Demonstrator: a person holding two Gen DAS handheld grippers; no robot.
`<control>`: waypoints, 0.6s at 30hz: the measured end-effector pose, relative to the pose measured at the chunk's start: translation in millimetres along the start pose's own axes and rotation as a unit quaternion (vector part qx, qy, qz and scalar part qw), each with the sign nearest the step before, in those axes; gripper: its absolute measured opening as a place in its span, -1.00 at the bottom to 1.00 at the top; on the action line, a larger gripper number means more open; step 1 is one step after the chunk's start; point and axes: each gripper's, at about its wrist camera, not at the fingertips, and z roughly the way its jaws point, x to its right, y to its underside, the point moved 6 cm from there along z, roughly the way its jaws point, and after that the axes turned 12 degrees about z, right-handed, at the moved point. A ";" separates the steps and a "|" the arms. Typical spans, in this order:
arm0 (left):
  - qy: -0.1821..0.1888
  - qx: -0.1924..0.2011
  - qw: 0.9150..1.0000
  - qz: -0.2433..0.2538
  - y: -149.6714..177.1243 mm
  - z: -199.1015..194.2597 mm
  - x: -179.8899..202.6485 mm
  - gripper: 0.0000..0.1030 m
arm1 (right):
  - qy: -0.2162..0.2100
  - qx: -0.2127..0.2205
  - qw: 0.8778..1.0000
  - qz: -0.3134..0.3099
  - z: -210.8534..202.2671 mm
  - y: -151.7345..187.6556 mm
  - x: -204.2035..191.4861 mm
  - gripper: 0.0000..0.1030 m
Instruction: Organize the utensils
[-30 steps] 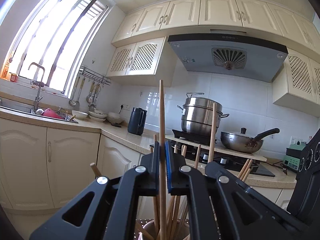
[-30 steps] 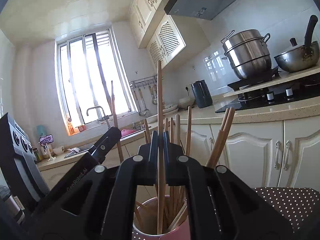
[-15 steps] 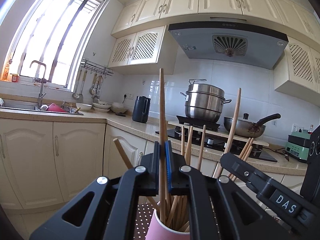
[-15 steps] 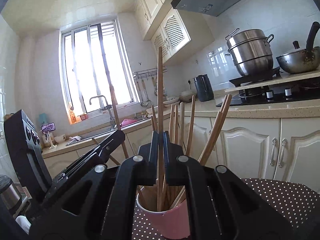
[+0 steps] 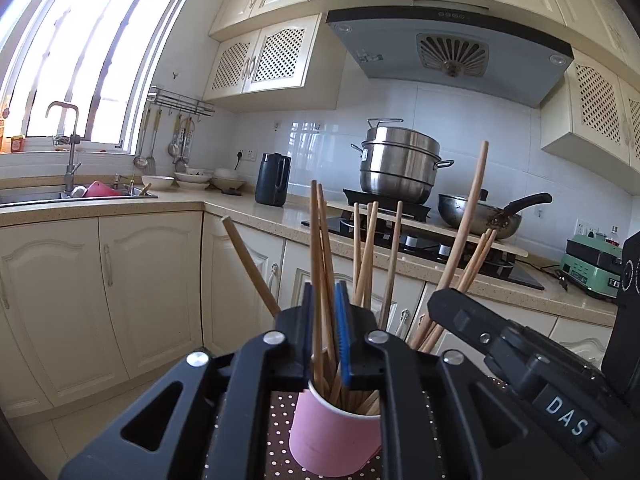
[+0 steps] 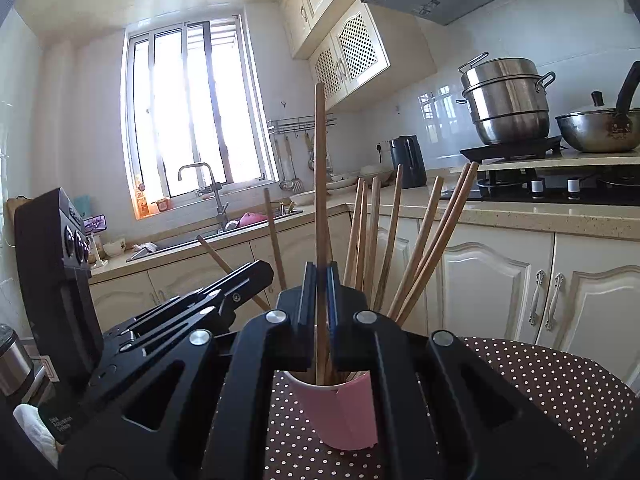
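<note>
One pink cup [image 5: 334,434] stands on a brown polka-dot cloth [image 6: 552,384], crammed with wooden chopsticks [image 5: 372,256] that fan out in several directions. The left gripper [image 5: 326,320] has just been opening: its jaws stand slightly apart with two chopsticks [image 5: 320,240] loose between them, their lower ends already inside the cup. The right gripper [image 6: 320,292] is pressed tight on a single tall chopstick [image 6: 320,168], whose lower end reaches into the cup.

The left wrist view alone takes in the whole range hood [image 5: 450,50] and a green appliance [image 5: 592,270] at the far end of the counter. The right wrist view alone shows the window [image 6: 192,120] face on and the cloth spreading wide to the right of the cup.
</note>
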 end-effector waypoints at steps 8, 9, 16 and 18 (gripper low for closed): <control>-0.011 -0.014 1.000 -0.007 0.3 -11.3 -9.7 -0.25 | 0.012 -0.028 1.000 0.007 8.9 15.3 2.1 -0.89; -0.011 -0.015 1.000 -0.008 0.5 -12.8 -10.9 -0.24 | 0.014 -0.033 0.999 0.007 10.8 17.8 1.9 -0.88; -0.018 -0.021 1.000 -0.008 -2.1 -22.9 -17.8 -0.10 | 0.028 -0.049 0.998 0.013 14.4 26.3 -1.0 -0.86; -0.025 -0.021 0.999 -0.008 -3.7 -27.3 -20.8 -0.05 | 0.029 -0.052 0.998 0.016 12.9 25.4 -3.1 -0.86</control>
